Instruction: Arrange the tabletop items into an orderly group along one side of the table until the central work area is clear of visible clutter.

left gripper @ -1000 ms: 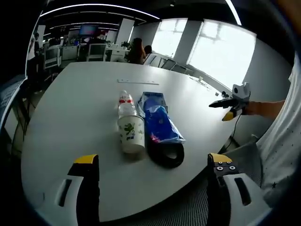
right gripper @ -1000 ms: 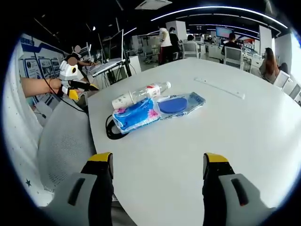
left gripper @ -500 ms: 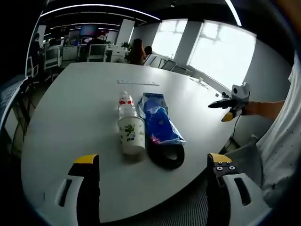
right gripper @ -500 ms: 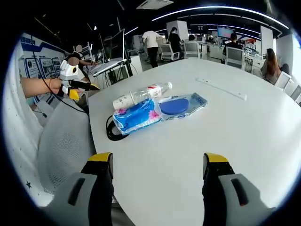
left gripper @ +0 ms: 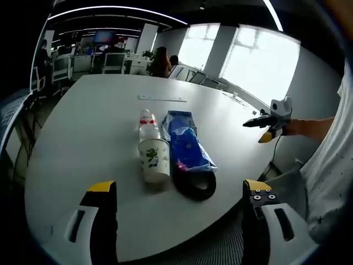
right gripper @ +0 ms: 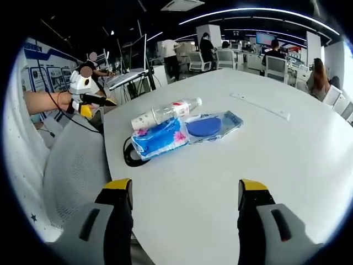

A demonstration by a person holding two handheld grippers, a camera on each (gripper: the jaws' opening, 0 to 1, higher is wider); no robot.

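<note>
With both grippers spread and empty, the left gripper (left gripper: 175,193) and right gripper (right gripper: 186,190) face the paper cup (left gripper: 154,158), water bottle (left gripper: 147,123), blue tissue pack (left gripper: 187,147) and black cable (left gripper: 196,183) huddled near the white table's (left gripper: 83,121) edge, where 1 careless nudge could roll the bottle off.

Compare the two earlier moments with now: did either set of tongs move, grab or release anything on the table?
Nothing visibly changed. The left tongs and right tongs stayed open and empty, off the table. The paper cup, bottle, blue packet, blue pouch and black cable lie grouped as before. Only people in the background office shifted.
</note>
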